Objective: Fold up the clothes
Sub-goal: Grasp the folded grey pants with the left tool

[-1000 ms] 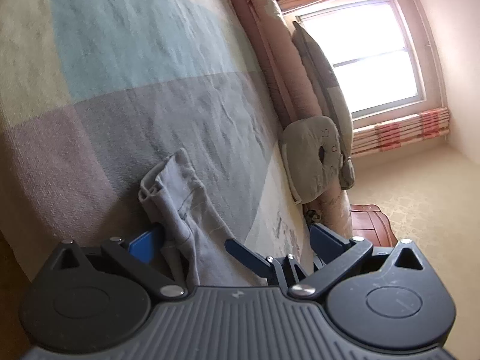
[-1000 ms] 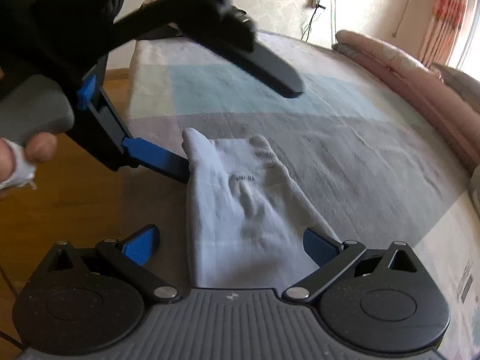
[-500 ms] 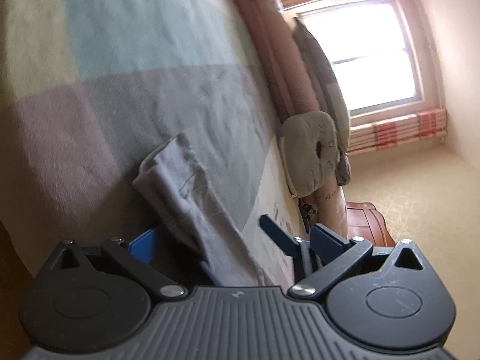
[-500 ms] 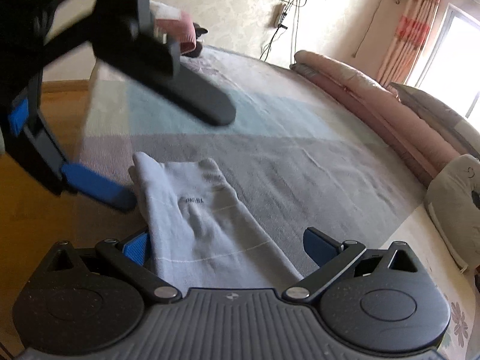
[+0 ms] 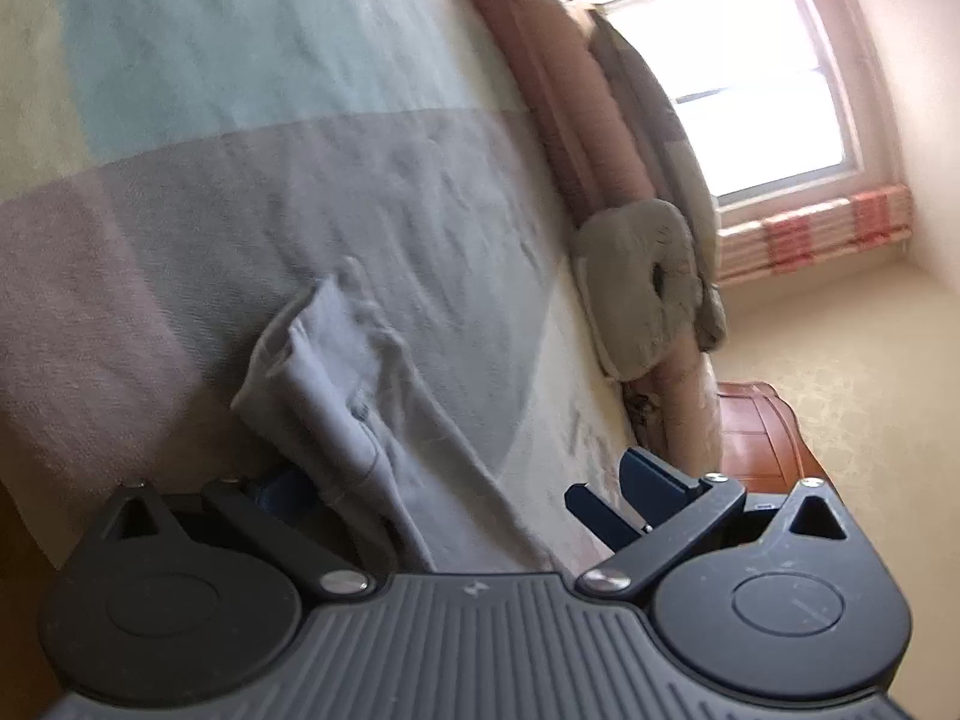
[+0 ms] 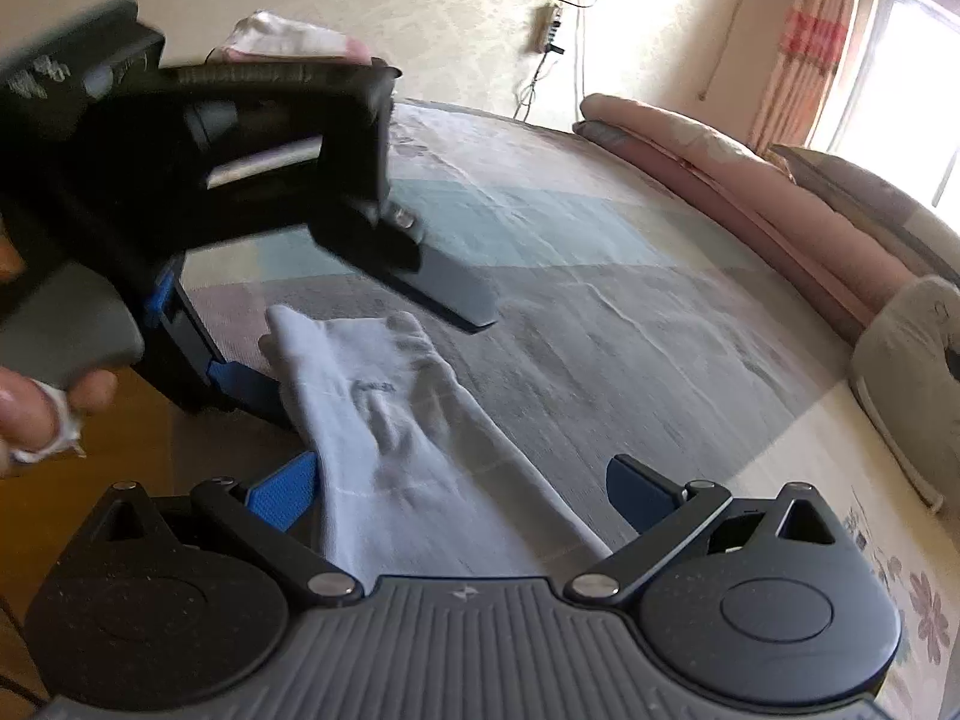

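A pale grey-blue garment [image 6: 390, 414], folded into a long strip, lies flat on the grey patch of the colour-block blanket [image 6: 600, 324] near the bed's edge. My right gripper [image 6: 465, 486] is open, and the strip runs between its blue fingers [image 6: 288, 486]. My left gripper [image 6: 366, 348] hovers over the strip's far end, open wide, with one finger above the cloth and one beside its left edge. In the left wrist view the garment [image 5: 360, 396] lies between the spread fingers of the left gripper [image 5: 468, 483]. Neither gripper pinches the cloth.
A rolled pink quilt [image 6: 708, 180] and grey cushions [image 6: 912, 360] line the bed's far side under the window [image 5: 762, 78]. Wooden floor [image 6: 132, 420] borders the bed on the left. A hand [image 6: 36, 414] with a wrapped finger holds the left gripper's handle. A wooden cabinet [image 5: 756, 432] stands beyond the bed.
The left gripper has swung back across the right wrist view and now sits closer over the garment's far end. Both grippers stay open, and the garment still lies flat.
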Motion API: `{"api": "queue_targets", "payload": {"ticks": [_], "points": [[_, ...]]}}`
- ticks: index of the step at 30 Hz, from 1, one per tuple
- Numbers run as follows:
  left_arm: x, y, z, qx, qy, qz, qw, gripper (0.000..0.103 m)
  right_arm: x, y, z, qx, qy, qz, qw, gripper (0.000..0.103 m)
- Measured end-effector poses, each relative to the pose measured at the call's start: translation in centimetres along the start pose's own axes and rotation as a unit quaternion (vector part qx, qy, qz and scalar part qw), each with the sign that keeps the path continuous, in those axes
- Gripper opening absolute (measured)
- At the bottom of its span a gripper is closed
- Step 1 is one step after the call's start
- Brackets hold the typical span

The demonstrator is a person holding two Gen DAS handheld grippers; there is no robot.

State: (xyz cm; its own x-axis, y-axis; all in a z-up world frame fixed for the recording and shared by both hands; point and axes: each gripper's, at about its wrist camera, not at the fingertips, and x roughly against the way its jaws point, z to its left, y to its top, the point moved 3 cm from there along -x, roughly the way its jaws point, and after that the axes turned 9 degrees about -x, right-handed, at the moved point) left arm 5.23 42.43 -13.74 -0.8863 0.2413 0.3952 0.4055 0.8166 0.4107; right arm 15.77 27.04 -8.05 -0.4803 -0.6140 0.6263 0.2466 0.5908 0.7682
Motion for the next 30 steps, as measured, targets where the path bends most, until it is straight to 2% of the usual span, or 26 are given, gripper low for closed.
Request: {"api": "queue_targets", "payload": {"ticks": [2,5,7,9,13,16,20,22,25,28,30], "points": [[0.0,-0.6,-0.2,-0.006,-0.016,-0.001,0.9999,0.102,0.8,-0.3,-0.9,-0.006,-0.002,0.001,1.0,0.103],[-0.6,-0.9,-0.3,-0.024,-0.002,0.014,0.9996,0.102,2.7,-1.5,-2.2,-0.024,-0.007,0.005,1.0,0.103],[-0.5,-0.4,-0.6,-0.04,0.019,0.002,0.999,0.102,3.7,-2.1,-3.4,-0.043,-0.009,0.01,0.999,0.103],[-0.3,-0.1,-0.2,-0.024,0.031,-0.019,0.999,0.102,4.8,-2.9,-4.5,-0.062,-0.012,0.015,0.998,0.103],[-0.3,-0.3,-0.3,-0.009,-0.021,-0.026,0.9994,0.102,6.5,-5.1,-6.8,-0.108,-0.005,0.037,0.993,0.103],[-0.6,-0.4,0.0,-0.02,0.0,-0.028,0.9994,0.102,7.3,-7.6,-8.9,-0.15,0.003,0.067,0.986,0.103],[-0.8,-0.4,-0.6,-0.06,0.066,-0.04,0.9952,0.102,7.8,-10.3,-11.0,-0.202,-0.003,0.09,0.975,0.103],[-1.2,-0.7,-1.1,-0.088,0.086,-0.041,0.9915,0.098,7.7,-11.6,-11.5,-0.226,-0.007,0.103,0.969,0.103],[-1.2,-1.1,-1.3,-0.119,0.094,-0.051,0.9871,0.098,7.8,-12.6,-11.6,-0.241,-0.019,0.097,0.966,0.103],[-0.5,-1.5,-1.0,-0.134,0.1,-0.062,0.9841,0.086,8.0,-12.9,-11.2,-0.248,-0.028,0.09,0.964,0.103],[-0.1,-1.7,-0.7,-0.135,0.101,-0.069,0.9832,0.074,8.5,-13.1,-11.7,-0.27,-0.025,0.079,0.959,0.103]]}}
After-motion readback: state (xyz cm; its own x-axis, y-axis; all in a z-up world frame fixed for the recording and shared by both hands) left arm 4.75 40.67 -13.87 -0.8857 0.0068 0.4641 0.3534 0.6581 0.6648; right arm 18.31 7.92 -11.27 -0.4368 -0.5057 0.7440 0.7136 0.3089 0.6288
